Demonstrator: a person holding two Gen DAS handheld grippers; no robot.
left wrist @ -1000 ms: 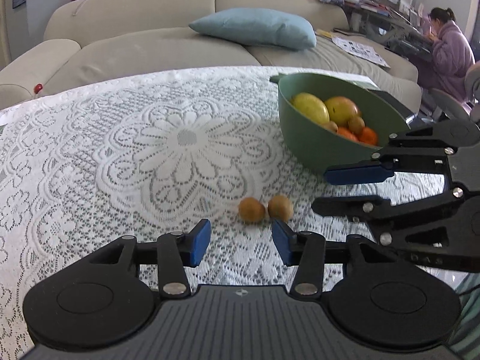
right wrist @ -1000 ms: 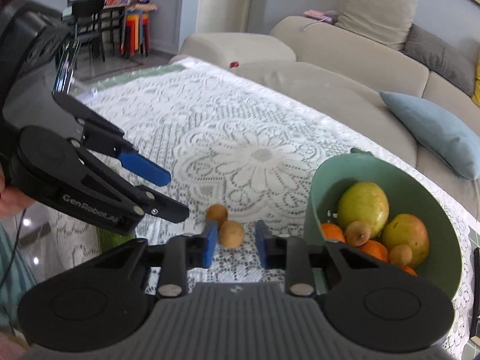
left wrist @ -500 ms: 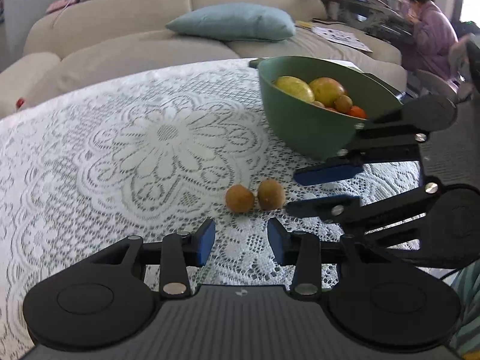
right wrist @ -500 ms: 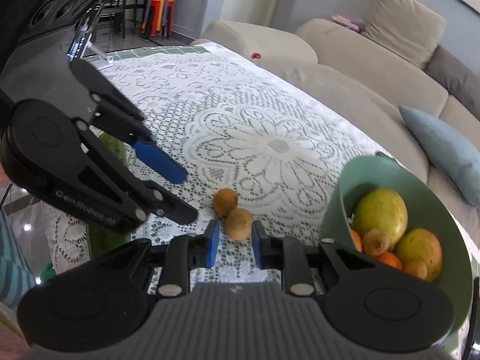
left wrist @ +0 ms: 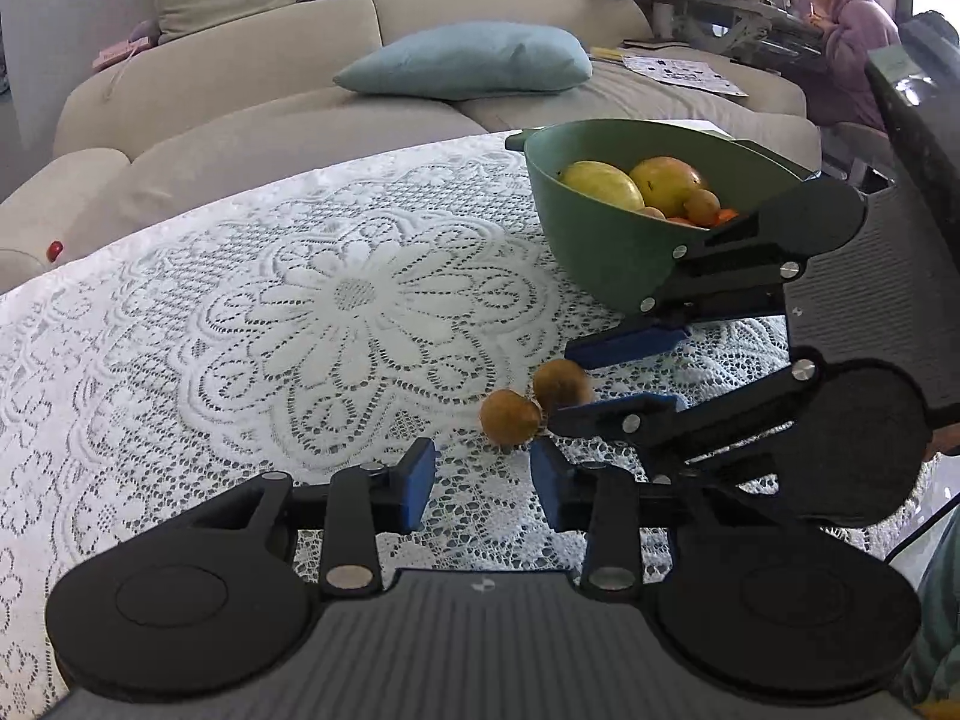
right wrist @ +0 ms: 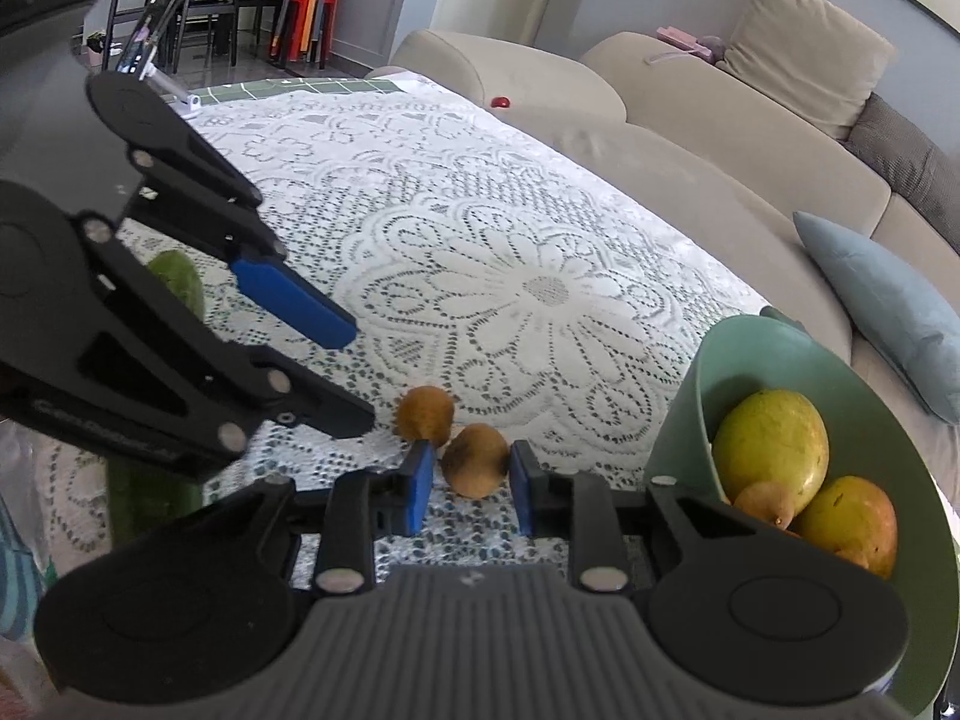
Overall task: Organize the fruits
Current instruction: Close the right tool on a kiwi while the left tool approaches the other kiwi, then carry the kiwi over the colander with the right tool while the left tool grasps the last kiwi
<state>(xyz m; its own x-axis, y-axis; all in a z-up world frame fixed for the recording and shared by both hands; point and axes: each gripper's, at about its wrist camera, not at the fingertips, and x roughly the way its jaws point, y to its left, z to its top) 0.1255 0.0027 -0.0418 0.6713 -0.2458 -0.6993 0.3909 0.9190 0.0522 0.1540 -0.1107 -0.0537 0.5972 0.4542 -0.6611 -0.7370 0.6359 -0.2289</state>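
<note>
Landmark: green bowl, standing on the lace tablecloth, holding yellow-green and orange fruit.
Surface: white lace with a large flower medallion at its centre, beside the bowl; dark table shows through the holes.
Near kiwi: on the lace just beside the bowl, between the right gripper's blue pads.
Far kiwi: touching or almost touching the near kiwi, on the side away from the bowl.
Right gripper: jaws narrow, set around the near kiwi and starting to part; small gaps show at both pads, so not gripping.
Left gripper: jaws apart and closing, nothing between them; tips short of the far kiwi.
Green object: on the table well away from the bowl, partly hidden behind the left gripper; kind unclear.
Room: beige sofa behind the bowl, with a light blue cushion; a person in a purple top sits at a desk beyond it.
</note>
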